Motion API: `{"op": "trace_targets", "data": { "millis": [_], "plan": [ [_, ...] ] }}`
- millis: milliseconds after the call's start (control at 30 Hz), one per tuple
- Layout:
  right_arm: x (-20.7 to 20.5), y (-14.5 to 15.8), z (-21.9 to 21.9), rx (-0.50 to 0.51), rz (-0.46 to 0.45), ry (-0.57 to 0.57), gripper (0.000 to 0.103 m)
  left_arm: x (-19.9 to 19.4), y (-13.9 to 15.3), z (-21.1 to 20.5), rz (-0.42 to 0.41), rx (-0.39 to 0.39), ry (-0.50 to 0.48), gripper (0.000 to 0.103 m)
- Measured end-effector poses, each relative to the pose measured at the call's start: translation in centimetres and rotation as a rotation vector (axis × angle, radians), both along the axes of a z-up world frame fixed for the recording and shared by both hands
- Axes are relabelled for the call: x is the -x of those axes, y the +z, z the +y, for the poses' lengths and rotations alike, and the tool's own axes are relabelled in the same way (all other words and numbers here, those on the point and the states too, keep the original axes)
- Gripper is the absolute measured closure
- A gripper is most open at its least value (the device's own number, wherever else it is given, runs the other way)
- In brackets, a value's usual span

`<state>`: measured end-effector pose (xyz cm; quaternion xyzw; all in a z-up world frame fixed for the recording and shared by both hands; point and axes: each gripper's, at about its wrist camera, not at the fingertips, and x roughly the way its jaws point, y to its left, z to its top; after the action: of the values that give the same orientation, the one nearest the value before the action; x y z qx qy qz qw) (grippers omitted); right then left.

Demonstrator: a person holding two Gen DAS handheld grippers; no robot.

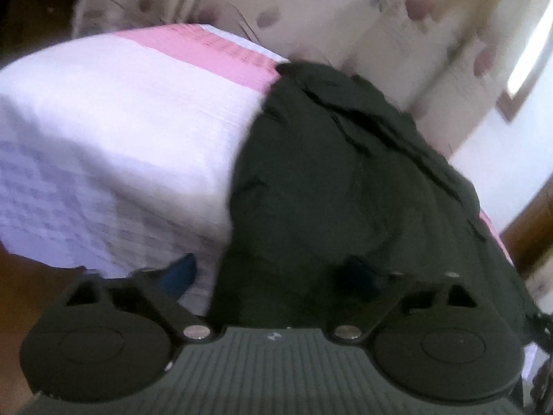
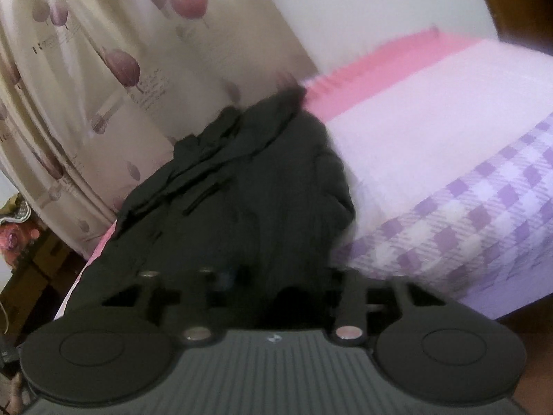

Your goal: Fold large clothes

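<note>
A large dark green garment point(image 1: 338, 180) lies crumpled on the bed point(image 1: 121, 110), running from the far pink band to the near edge. It also shows in the right wrist view point(image 2: 249, 186). My left gripper point(image 1: 273, 276) is open, its blue-tipped fingers point(image 1: 179, 273) wide apart at the garment's near edge, one over the bedsheet and one over the cloth. My right gripper point(image 2: 266, 287) sits low over the garment's near edge; its fingers merge with the dark cloth and blur, so I cannot tell how they stand.
The bed point(image 2: 432, 131) has a white, pink and purple-check cover. A floral curtain point(image 2: 86, 69) hangs behind it. A wooden floor point(image 1: 27, 276) shows at the bed's near side. A cluttered wooden shelf point(image 2: 20, 235) stands at the left.
</note>
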<state>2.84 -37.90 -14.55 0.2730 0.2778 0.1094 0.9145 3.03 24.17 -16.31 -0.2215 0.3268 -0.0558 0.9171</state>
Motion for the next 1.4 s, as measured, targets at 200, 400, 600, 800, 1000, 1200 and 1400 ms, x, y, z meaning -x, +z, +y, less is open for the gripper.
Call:
{"op": "trace_targets", "data": {
  "millis": [200, 400, 600, 800, 1000, 1200, 1400],
  "plan": [
    [0.1, -0.1, -0.1, 0.026, -0.005, 0.015, 0.082, 0.1, 2.3, -3.6, -0.03, -0.228, -0.003, 0.069],
    [0.2, -0.3, -0.2, -0.005, 0.002, 0.008, 0.08, 0.2, 3.3, -5.6, -0.023, -0.378, 0.003, 0.067],
    [0.2, -0.2, -0.2, -0.008, 0.012, 0.003, 0.08, -0.1, 3.5, -6.0, -0.016, -0.427, 0.0, 0.062],
    [0.0, -0.1, 0.1, 0.014, 0.023, 0.001, 0.08, -0.4, 3.4, -6.4, -0.016, -0.454, -0.004, 0.06],
    [0.1, 0.1, 0.5, 0.053, 0.011, 0.01, 0.083, -0.5, 3.2, -6.6, -0.017, -0.465, -0.007, 0.059],
    [0.0, 0.0, -0.1, 0.015, 0.018, 0.026, 0.082, -0.4, 3.0, -6.5, -0.028, -0.485, -0.001, 0.034],
    [0.0, 0.1, 0.3, 0.02, 0.03, 0.034, 0.073, -0.5, 2.5, -6.2, -0.038, -0.492, -0.002, 0.017]
  ]
}}
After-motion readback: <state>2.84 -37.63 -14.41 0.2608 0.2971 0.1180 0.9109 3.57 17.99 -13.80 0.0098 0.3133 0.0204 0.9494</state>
